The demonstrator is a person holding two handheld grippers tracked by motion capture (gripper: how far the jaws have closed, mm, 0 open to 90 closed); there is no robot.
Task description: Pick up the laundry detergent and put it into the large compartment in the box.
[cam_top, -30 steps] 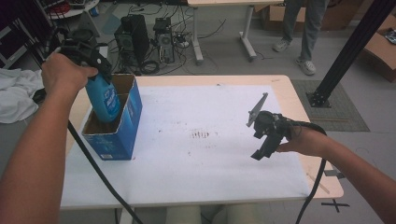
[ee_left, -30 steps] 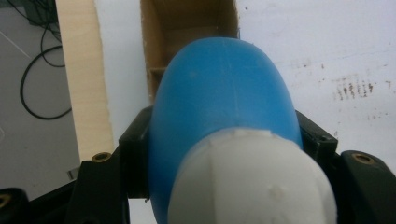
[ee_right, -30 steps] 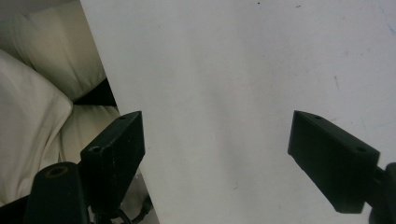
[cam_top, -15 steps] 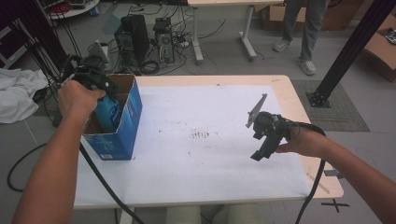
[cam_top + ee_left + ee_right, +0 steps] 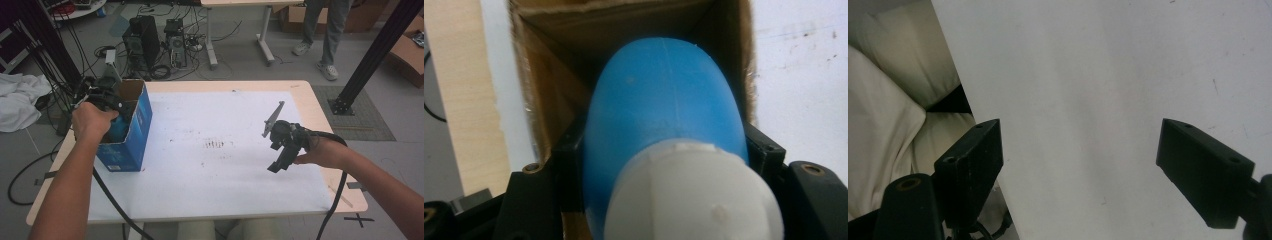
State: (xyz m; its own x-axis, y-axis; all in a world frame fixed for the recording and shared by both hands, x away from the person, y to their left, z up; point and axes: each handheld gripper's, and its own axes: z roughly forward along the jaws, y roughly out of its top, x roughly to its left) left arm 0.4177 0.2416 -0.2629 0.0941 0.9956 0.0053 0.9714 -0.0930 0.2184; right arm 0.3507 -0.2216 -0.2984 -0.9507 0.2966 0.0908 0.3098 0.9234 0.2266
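No text, brand, number or sign can be read in any of the views. A pale label patch is seen low on the blue box [image 5: 122,145] in the high view, but its print is too small to be made out. The bottle [image 5: 664,125] shows no lettering.

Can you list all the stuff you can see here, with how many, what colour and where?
bottle: one, blue with a white cap, going down into the box
box: one, blue cardboard, open top, table's left edge
table: one, white top with a wood rim, centre
computer towers: two, dark, floor behind the table
cloth: one, white, floor at far left
left hand-held gripper: one, black, shut on the bottle
right hand-held gripper: one, black, open above the table's right side
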